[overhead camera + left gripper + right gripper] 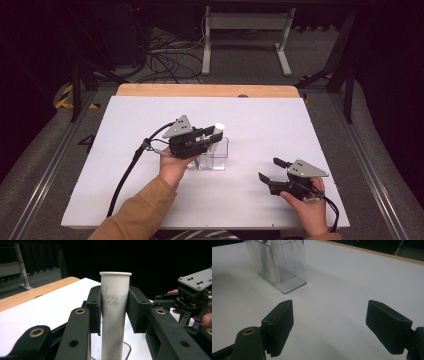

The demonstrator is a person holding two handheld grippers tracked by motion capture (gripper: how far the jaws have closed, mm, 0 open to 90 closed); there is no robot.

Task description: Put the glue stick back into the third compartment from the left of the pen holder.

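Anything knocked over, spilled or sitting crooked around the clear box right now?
Nothing stands out. The clear box stands upright on the white table, with no spill around it. The left gripper grips the white tube squarely and upright, above the box. The right gripper is open and empty over bare table.

White tube (113, 315) upright, rim up, above clear box (280, 267).

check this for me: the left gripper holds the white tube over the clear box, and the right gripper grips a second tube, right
Not quite. The right gripper holds nothing: the right gripper view shows its jaws open over the bare table. The left gripper does hold the white tube at the clear box.
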